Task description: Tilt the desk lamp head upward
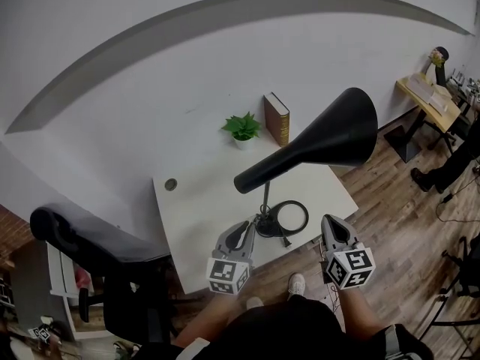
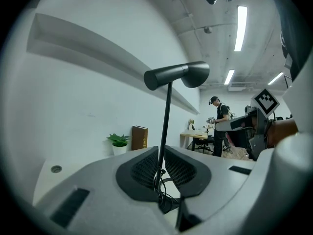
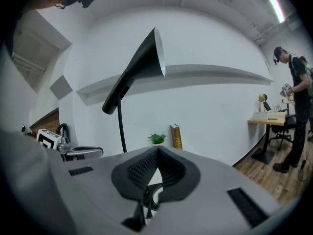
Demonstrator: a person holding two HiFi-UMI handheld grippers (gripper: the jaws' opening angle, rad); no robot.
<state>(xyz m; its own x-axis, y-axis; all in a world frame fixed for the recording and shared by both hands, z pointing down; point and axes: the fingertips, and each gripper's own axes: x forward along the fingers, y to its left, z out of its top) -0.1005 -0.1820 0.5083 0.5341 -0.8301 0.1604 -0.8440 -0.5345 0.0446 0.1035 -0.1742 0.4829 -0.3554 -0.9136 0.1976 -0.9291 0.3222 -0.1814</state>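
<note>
A black desk lamp stands on the white desk (image 1: 196, 217). Its cone-shaped head (image 1: 315, 145) sits tilted on a thin stem (image 1: 264, 199), wide mouth raised to the right, over a ring base (image 1: 290, 217). My left gripper (image 1: 250, 229) is at the foot of the stem. In the left gripper view the stem (image 2: 165, 126) runs up between the pads, which close on it, and the head (image 2: 178, 75) is overhead. My right gripper (image 1: 328, 221) hangs just right of the base, shut with nothing in it. The right gripper view shows the head (image 3: 142, 65) and stem (image 3: 121, 131) off to its left.
A small potted plant (image 1: 241, 128) and an upright brown book (image 1: 276, 118) stand at the desk's back edge by the wall. A black office chair (image 1: 97, 246) is at the left. Another desk (image 1: 427, 96) and a person (image 1: 454, 163) are at the far right on the wood floor.
</note>
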